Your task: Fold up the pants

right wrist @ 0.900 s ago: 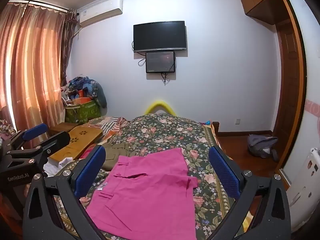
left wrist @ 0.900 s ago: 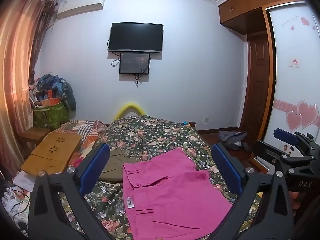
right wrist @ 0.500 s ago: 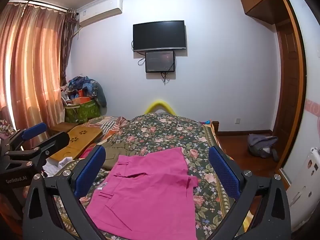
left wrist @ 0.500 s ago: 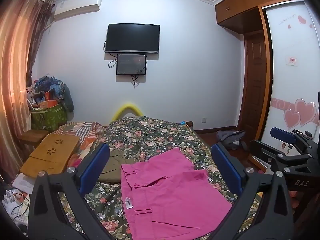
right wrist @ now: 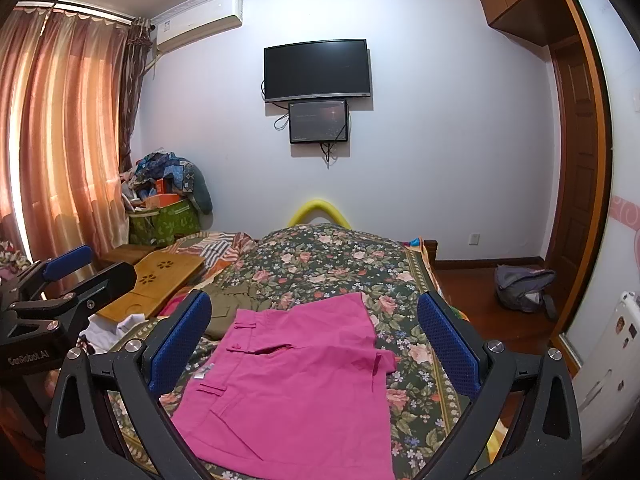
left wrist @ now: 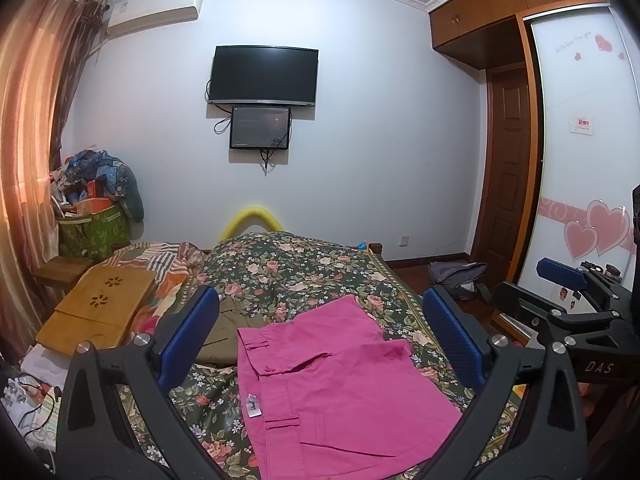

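Pink pants point(left wrist: 340, 384) lie folded flat on the flowered bedspread point(left wrist: 304, 268), waistband to the left; they also show in the right wrist view point(right wrist: 296, 384). My left gripper point(left wrist: 320, 332) is open and empty, held above the near end of the pants. My right gripper point(right wrist: 314, 336) is open and empty, also above the pants. Each gripper shows at the edge of the other's view: the right one point(left wrist: 576, 300), the left one point(right wrist: 60, 288).
Folded olive pants point(left wrist: 226, 332) lie left of the pink ones. A wooden lap tray point(left wrist: 100, 308) and striped cloth sit at the bed's left. A green bag of clothes point(left wrist: 96, 228) stands by the curtain. A grey bag point(right wrist: 524, 288) lies on the floor at right.
Both views shifted only slightly; the left wrist camera drifted a little. The pants and both open grippers stay as they were.
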